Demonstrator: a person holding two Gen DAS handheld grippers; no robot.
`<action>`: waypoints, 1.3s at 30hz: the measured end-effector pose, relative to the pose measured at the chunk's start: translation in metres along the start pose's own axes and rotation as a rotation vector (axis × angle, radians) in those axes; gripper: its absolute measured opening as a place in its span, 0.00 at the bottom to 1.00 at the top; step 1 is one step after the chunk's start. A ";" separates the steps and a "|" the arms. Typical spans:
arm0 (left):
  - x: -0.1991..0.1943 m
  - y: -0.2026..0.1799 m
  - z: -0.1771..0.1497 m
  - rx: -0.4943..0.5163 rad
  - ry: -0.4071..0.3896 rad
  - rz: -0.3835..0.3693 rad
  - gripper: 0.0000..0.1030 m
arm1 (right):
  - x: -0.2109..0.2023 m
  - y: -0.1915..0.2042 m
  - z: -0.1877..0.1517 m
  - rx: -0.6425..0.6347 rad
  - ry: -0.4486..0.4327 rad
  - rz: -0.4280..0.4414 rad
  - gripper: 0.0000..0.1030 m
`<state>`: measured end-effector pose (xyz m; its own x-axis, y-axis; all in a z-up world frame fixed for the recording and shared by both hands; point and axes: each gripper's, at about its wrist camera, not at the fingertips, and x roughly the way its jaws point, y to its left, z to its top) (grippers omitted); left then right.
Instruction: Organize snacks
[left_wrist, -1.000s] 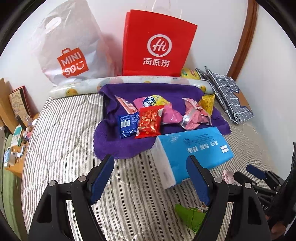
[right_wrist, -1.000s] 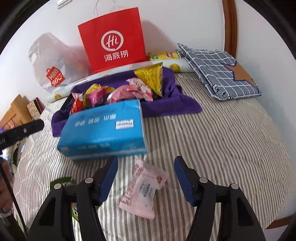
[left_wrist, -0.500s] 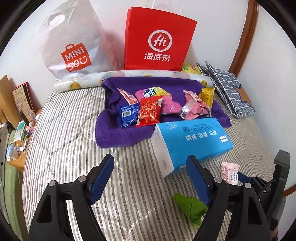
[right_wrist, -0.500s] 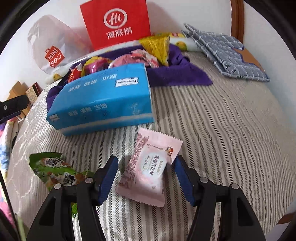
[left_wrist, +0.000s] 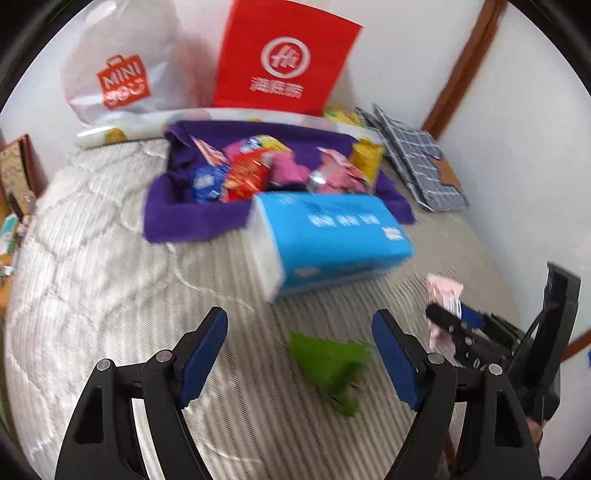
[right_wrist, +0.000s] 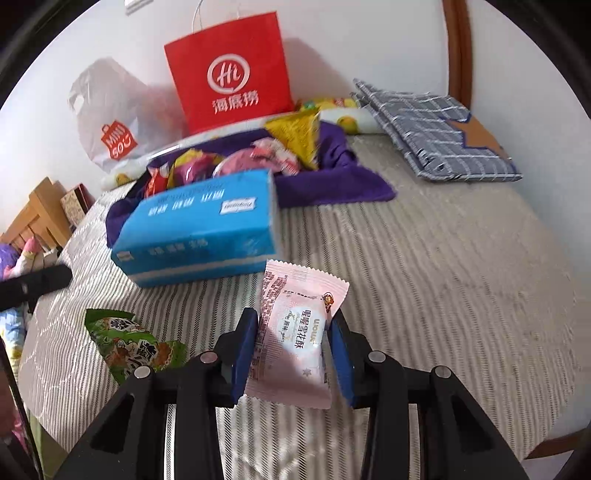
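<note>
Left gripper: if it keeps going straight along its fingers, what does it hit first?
Likely the green snack packet, lying on the striped bedcover between and just ahead of the left gripper's open, empty fingers. Depth is blurred, so it might touch bedcover first.

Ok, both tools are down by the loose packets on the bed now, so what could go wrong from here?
1. The right tool is closing on the pink packet across its soft middle; it may crush what is inside.
2. The left tool, open, points at the green packet, which lies flat on the striped cover; the fingers could snag fabric.
3. The tools sit close together and might bump.
</note>
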<state>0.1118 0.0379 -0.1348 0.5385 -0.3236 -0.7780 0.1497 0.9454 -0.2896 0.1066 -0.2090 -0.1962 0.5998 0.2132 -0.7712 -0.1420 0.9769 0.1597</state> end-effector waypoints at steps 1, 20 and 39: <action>0.003 -0.004 -0.003 0.006 0.009 -0.004 0.80 | -0.004 -0.003 0.000 0.004 -0.006 -0.002 0.36; 0.059 -0.038 -0.040 0.020 0.146 0.071 0.51 | -0.040 -0.041 -0.022 0.070 -0.018 0.001 0.36; 0.000 -0.030 -0.006 0.005 0.013 0.010 0.50 | -0.067 0.002 0.013 0.000 -0.069 -0.011 0.36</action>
<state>0.1021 0.0088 -0.1296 0.5288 -0.3144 -0.7884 0.1485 0.9488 -0.2788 0.0762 -0.2214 -0.1367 0.6540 0.2033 -0.7286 -0.1351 0.9791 0.1519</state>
